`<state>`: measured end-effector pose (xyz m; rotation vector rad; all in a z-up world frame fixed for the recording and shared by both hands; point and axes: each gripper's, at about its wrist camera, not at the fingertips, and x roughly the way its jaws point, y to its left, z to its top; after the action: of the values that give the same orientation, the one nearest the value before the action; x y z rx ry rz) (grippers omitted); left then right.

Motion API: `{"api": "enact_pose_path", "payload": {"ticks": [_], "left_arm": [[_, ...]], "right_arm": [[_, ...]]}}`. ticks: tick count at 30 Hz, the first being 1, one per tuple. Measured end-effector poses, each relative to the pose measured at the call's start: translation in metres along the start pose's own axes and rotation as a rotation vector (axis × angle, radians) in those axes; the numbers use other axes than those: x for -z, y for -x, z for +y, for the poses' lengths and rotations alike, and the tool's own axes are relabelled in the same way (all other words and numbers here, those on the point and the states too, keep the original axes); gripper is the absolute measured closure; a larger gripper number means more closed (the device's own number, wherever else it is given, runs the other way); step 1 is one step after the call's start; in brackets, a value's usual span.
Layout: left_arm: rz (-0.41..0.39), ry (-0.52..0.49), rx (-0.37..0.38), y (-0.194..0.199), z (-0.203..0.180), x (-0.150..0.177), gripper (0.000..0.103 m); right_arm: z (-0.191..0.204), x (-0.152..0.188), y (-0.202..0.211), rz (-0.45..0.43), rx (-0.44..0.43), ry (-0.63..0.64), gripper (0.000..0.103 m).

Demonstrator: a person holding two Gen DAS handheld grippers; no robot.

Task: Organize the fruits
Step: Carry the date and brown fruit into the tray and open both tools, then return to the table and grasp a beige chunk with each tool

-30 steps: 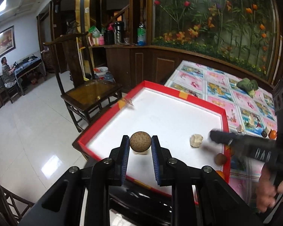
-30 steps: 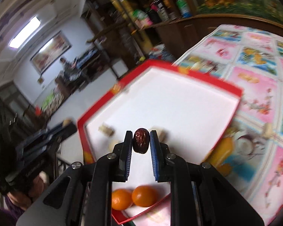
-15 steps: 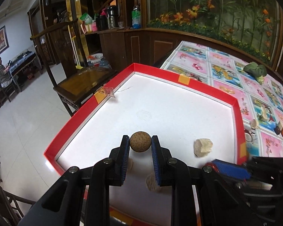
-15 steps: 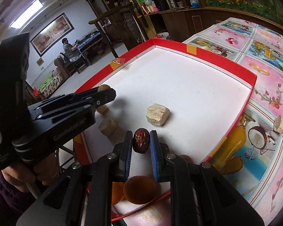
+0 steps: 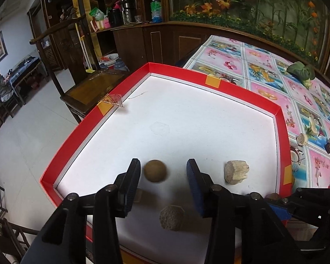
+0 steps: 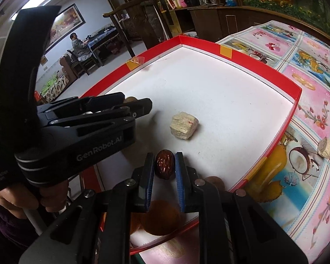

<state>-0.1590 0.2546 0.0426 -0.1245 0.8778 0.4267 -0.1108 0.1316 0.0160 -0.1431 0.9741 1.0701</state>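
Left wrist – left hand-held gripper (image 5: 162, 176) agape | brown round fruit (image 5: 155, 170) loose – matte

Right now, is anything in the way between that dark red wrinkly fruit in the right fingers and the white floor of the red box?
Nothing visible. The dark red wrinkled fruit, pinched in the right gripper, hangs over bare white floor of the red-rimmed box. The pale rough chunk lies further in, off the path.

1. Even indoor light; a ceiling lamp (image 6: 34, 0) glows far beyond the left tongs (image 6: 140, 105).
2. The white tray (image 5: 209, 127) ahead of the tongs glares bright.
3. Soft shadows under the brown ball (image 5: 155, 171).
4. Fisheye bends the edges, corners dark.
5. Orange fruit (image 6: 160, 217) beneath the right tongs (image 6: 164, 164) is blurred.
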Motion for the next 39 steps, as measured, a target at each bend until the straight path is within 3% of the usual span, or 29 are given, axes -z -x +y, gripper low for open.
{"api": "enact_pose_path", "payload": {"ticks": [12,20,26,34,36,38,39], "left_arm": [[-0.056,0.01,-0.005,0.036,-0.01,-0.003,0.048],[-0.087,-0.084,0.042,0.053,-0.055,-0.004,0.045],[-0.076,-0.161,0.107,0.055,-0.099,0.001,0.044],[-0.065,-0.263,0.21,0.061,-0.146,0.013,0.044],[-0.062,-0.274,0.227,0.062,-0.149,0.017,0.044],[-0.055,-0.281,0.244,0.063,-0.151,0.02,0.044],[-0.052,-0.282,0.251,0.062,-0.151,0.021,0.043]], "right_arm": [[-0.027,-0.007,0.044,-0.102,-0.055,-0.104,0.082],[-0.077,0.008,0.081,-0.141,0.024,-0.17,0.082],[-0.12,0.01,0.104,-0.179,0.132,-0.235,0.082],[-0.17,0.008,0.117,-0.218,0.346,-0.284,0.082],[-0.179,0.007,0.118,-0.213,0.402,-0.286,0.076],[-0.19,0.007,0.117,-0.201,0.437,-0.308,0.058],[-0.194,0.008,0.116,-0.198,0.433,-0.318,0.058]]}}
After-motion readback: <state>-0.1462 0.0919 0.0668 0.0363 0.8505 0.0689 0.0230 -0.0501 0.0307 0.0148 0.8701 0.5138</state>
